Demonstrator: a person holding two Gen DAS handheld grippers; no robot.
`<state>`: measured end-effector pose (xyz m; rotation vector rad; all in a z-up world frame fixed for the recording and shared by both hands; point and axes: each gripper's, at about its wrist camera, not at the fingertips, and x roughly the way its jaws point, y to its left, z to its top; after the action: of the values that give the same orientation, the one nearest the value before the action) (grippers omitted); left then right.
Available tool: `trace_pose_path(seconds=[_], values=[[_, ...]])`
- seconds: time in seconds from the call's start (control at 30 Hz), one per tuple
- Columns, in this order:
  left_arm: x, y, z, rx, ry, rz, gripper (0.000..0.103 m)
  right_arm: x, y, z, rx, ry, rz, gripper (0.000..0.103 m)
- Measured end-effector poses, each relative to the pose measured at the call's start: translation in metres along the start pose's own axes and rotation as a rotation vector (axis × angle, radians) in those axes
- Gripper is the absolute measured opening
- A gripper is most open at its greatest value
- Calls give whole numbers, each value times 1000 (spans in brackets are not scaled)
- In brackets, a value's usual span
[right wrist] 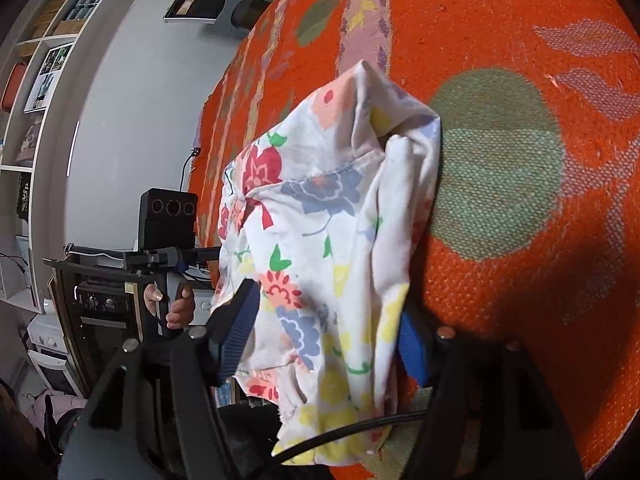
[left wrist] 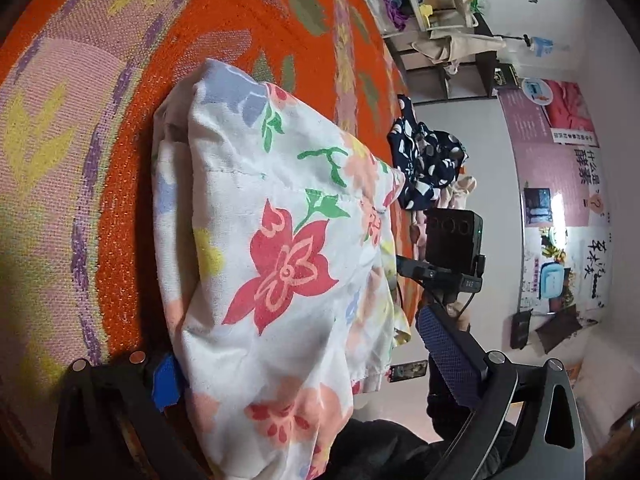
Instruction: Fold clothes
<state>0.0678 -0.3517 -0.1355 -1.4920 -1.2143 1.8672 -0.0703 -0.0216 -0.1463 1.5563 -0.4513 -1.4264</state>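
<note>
A white garment with red, blue and yellow flowers [left wrist: 280,220] lies bunched in layers on the orange woven bedspread [left wrist: 240,20]. My left gripper [left wrist: 306,368] stands open wide around its near end. One blue pad [left wrist: 164,380] touches the cloth and the other pad [left wrist: 448,356] is apart from it. In the right wrist view the same garment [right wrist: 320,184] fills the gap of my right gripper [right wrist: 324,340], whose jaws stand partly apart with a pad [right wrist: 236,328] on each side of the cloth. The garment's underside is hidden.
A dark blue spotted garment [left wrist: 428,160] lies at the bedspread's edge [right wrist: 224,92]. A hand [right wrist: 176,308] holds the other gripper's handle beside the bed. Shelves [left wrist: 432,8] stand by the far wall, a phone [left wrist: 408,370] lies on the floor, and a dark cabinet [right wrist: 100,312] stands nearby.
</note>
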Motion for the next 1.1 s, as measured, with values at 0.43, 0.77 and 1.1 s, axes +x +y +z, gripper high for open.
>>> trace_pose_path(seconds=[0.43, 0.77, 1.1], values=[[-22, -3, -10, 18, -164, -31, 20, 0, 36, -6, -34, -65, 70, 8], [-210, -9, -13, 66, -601, -65, 20, 43, 200, 46, -326, -98, 95, 8], [-373, 90, 6, -79, -971, 101, 20, 225, 302, 142, -479, -53, 106, 9]])
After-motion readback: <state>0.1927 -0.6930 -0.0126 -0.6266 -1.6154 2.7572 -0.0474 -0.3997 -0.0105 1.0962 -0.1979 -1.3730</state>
